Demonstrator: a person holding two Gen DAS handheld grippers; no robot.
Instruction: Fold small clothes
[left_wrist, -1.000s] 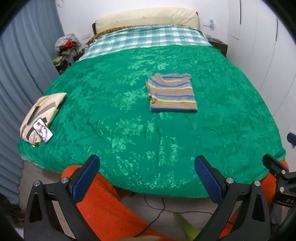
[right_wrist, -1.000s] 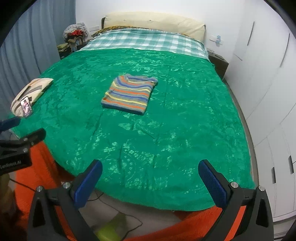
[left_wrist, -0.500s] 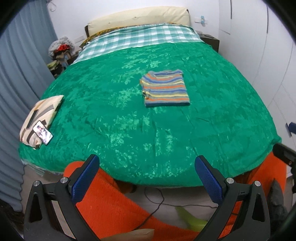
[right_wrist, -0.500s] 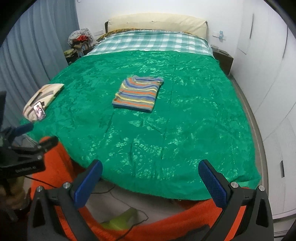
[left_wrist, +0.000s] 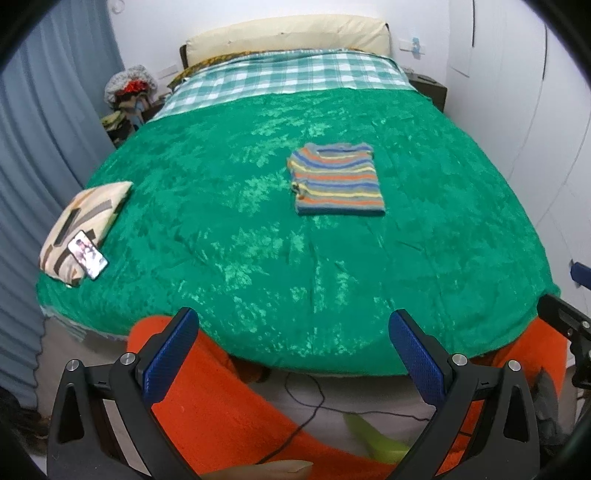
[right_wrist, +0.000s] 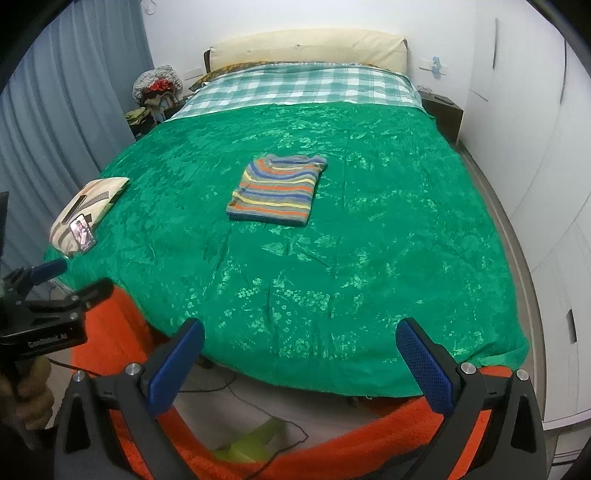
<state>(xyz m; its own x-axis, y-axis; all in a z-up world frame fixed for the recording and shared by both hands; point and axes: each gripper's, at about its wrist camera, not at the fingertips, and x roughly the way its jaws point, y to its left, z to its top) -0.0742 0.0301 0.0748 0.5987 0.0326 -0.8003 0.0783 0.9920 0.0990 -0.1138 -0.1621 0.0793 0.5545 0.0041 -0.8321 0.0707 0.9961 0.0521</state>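
Note:
A small striped sweater (left_wrist: 338, 181) lies folded into a neat rectangle near the middle of the green bedspread (left_wrist: 258, 240); the right wrist view shows the sweater (right_wrist: 277, 190) too. My left gripper (left_wrist: 293, 325) hangs open and empty beyond the foot of the bed, far from the sweater. My right gripper (right_wrist: 299, 332) is likewise open and empty, back from the bed's foot. The left gripper (right_wrist: 48, 291) also appears at the left edge of the right wrist view, held by a hand.
A patterned pillow (left_wrist: 83, 221) with a phone (left_wrist: 87, 254) on it sits at the bed's left edge. Orange rug (left_wrist: 229, 417) and a black cable (left_wrist: 306, 402) cover the floor below. White wardrobe doors (right_wrist: 546, 166) line the right side; grey curtains (left_wrist: 33, 147) hang left.
Both grippers have drawn back from the bed and risen a little, so more floor and rug show. The sweater has stayed folded in place.

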